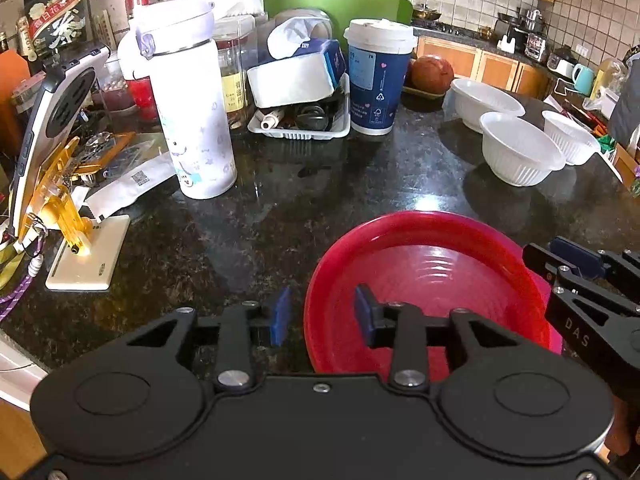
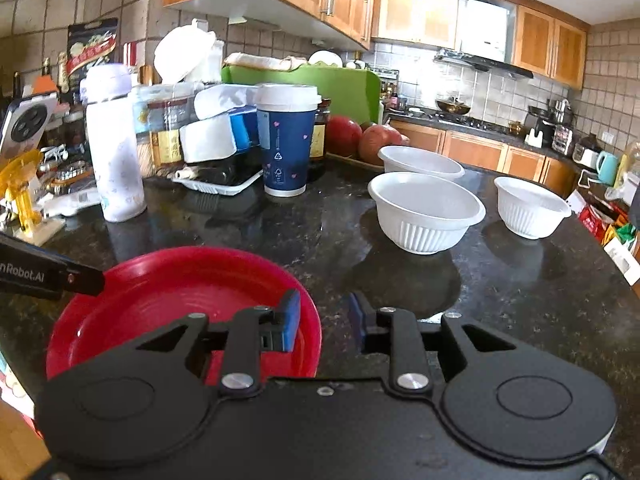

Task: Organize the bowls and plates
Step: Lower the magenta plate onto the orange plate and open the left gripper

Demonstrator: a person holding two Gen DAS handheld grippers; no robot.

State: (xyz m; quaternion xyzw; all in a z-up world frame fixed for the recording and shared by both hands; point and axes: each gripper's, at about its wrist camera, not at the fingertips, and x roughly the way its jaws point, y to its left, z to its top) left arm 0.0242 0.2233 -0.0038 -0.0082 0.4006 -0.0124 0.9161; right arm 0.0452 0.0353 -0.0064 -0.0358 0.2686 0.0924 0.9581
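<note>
The left gripper stands part open astride the red plate's near-left rim, its pads clear of it. The right gripper, marked "DAS", straddles the right rim, narrowly parted, gripping nothing. The other tool reads "nRobot.AI". Three white ribbed bowls sit beyond on the dark granite counter, near a blue paper cup with a recycling mark.

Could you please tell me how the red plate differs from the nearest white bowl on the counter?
The red plate is shallow, wide and smooth-sided; the nearest white bowl is deep, narrower and ribbed outside. The plate lies between both grippers' open fingers; the bowl stands apart, untouched. Both sit upright and empty on the dark counter.
</note>
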